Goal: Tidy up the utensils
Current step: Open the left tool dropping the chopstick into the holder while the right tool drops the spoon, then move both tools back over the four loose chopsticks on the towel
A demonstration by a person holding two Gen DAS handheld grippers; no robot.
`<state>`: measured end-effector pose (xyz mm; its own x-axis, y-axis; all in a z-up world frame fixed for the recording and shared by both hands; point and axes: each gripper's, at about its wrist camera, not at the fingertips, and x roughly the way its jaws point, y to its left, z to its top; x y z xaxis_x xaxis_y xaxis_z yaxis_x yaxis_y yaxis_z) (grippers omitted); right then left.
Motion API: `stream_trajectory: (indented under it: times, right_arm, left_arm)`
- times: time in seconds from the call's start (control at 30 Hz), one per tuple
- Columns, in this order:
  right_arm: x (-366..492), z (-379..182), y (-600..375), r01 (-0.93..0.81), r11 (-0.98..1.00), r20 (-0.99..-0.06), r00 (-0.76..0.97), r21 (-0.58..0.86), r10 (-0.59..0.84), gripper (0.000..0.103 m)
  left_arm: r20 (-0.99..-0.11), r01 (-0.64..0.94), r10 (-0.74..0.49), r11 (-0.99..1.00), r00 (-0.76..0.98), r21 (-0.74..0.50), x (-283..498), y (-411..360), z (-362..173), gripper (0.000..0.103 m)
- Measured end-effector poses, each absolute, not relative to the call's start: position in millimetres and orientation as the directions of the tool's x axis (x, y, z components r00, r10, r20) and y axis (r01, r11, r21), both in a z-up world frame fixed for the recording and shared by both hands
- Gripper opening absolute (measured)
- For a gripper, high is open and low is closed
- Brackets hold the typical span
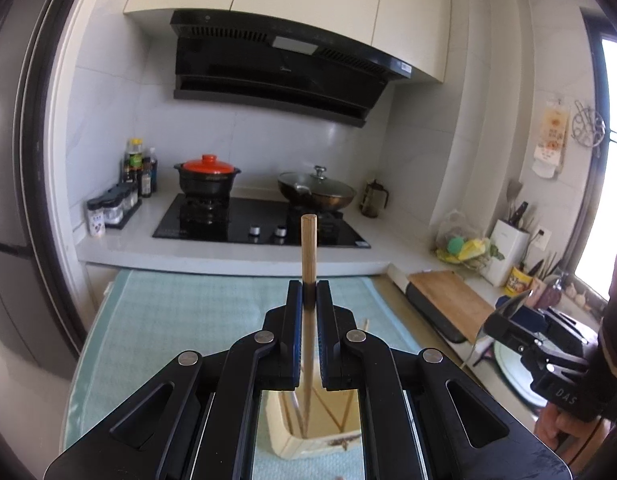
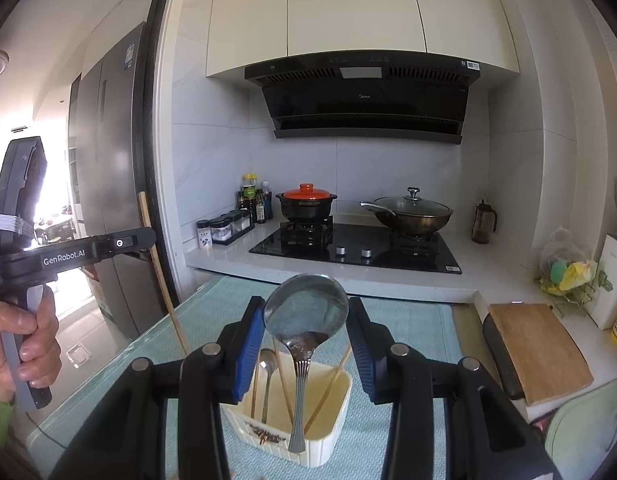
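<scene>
Utensils are split between the two grippers and a cream holder (image 2: 328,436) standing on the pale green mat (image 2: 404,320) that covers the near surface. Behind the mat runs the white counter (image 2: 224,256) with a black hob (image 2: 360,250); on it sit a black pot with an orange lid (image 2: 306,202) to the left and a lidded wok (image 2: 412,214) to the right, with the dark extractor hood (image 2: 364,100) above. A wooden cutting board (image 2: 540,348) lies to the right of the mat.

The holder, seen from above in both wrist views, still contains a small spoon (image 2: 267,376) and several chopsticks leaning against its walls.

The right gripper (image 2: 306,320) has its jaws partly apart and pressed on either side of the round bowl of a large metal spoon (image 2: 306,312); the spoon hangs handle-down, its end over the holder's front rim.

The left gripper (image 1: 308,296) is closed almost completely, clamping a single wooden chopstick (image 1: 308,248) that stands upright, its thick end rising above the fingertips and its lower part running down between the jaws toward the holder. In the right wrist view a hand (image 2: 16,344) is wrapped round that gripper's handle at the left edge.
</scene>
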<state>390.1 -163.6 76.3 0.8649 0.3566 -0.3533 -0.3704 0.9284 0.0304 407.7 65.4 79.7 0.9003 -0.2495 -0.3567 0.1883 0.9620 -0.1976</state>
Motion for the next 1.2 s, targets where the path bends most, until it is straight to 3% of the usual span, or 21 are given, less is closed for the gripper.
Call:
stream_trajectory:
  times: [0.2, 0.5, 0.7, 0.8, 0.87, 1.2]
  right_arm:
    - [437.0, 48.9, -158.0, -0.348, 0.935, -0.379, 0.859, 0.063, 0.345, 0.042]
    - [493.5, -32.3, -157.5, -0.314, 0.942, -0.579, 0.749, 0.119, 0.323, 0.042]
    - [518.6, -61.2, -163.9, -0.253, 0.956, -0.649, 0.704, 0.149, 0.288, 0.042]
    - [526.2, -58.5, -169.8, -0.223, 0.962, -0.655, 0.705, 0.161, 0.273, 0.043]
    - [524.0, -47.8, -176.1, -0.211, 0.964, -0.646, 0.716, 0.162, 0.265, 0.043]
    - [396.1, 21.1, -204.3, -0.298, 0.954, -0.571, 0.778, 0.031, 0.262, 0.047]
  left_arm:
    - [-0.397, 0.160, -0.230, 0.966, 0.888, -0.202, 453.0, 49.9, 44.5, 0.005]
    - [-0.577, 0.121, -0.224, 0.970, 0.786, -0.212, 488.6, 44.8, -23.2, 0.005]
    - [-0.641, 0.091, -0.196, 0.977, 0.742, -0.193, 500.3, 42.6, -42.7, 0.006]
    - [-0.654, 0.072, -0.180, 0.980, 0.735, -0.188, 499.4, 47.8, -39.5, 0.021]
    - [-0.649, 0.058, -0.164, 0.982, 0.743, -0.181, 488.8, 55.4, -29.2, 0.045]
    - [-0.624, 0.088, -0.060, 0.996, 0.779, 0.014, 345.2, 115.3, 23.5, 0.077]
